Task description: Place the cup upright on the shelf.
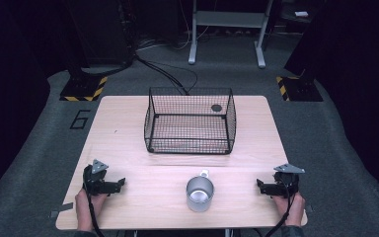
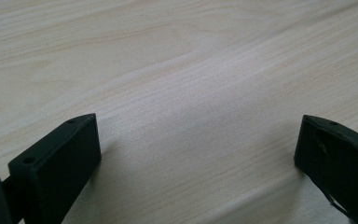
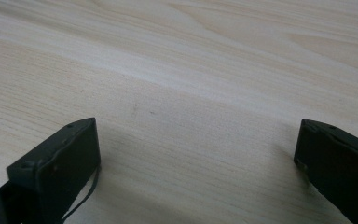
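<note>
Table: pale wood, rounded corners, near edge partly covered by the two hands; grain alone between the jaws in both gripper views.
Floor: grey carpet, a dark "6" marked left of the table; far parts lost in shadow.
Stand: grey metal frame beyond the table, top cut off by the picture edge.
Basket: black wire, open-topped, at the table's far middle; small dark round spot on or behind its back right wall, too small to tell which or what.
Cup: metal, upright, mouth up, near the front middle, between the grippers and apart from both; short pale handle pointing toward the basket; inside hard to make out.
Left hand: at the near left corner, wrist cut off at the bottom.
Right hand: at the near right corner, wrist likewise cut off.
Left gripper: low over the table, pointing inward toward the cup; jaws wide apart in the left gripper view, nothing between them.
Right gripper: low over the table, pointing inward; jaws wide apart in the right gripper view, holding nothing; thin dark strand hanging beside one jaw, nature unclear.
</note>
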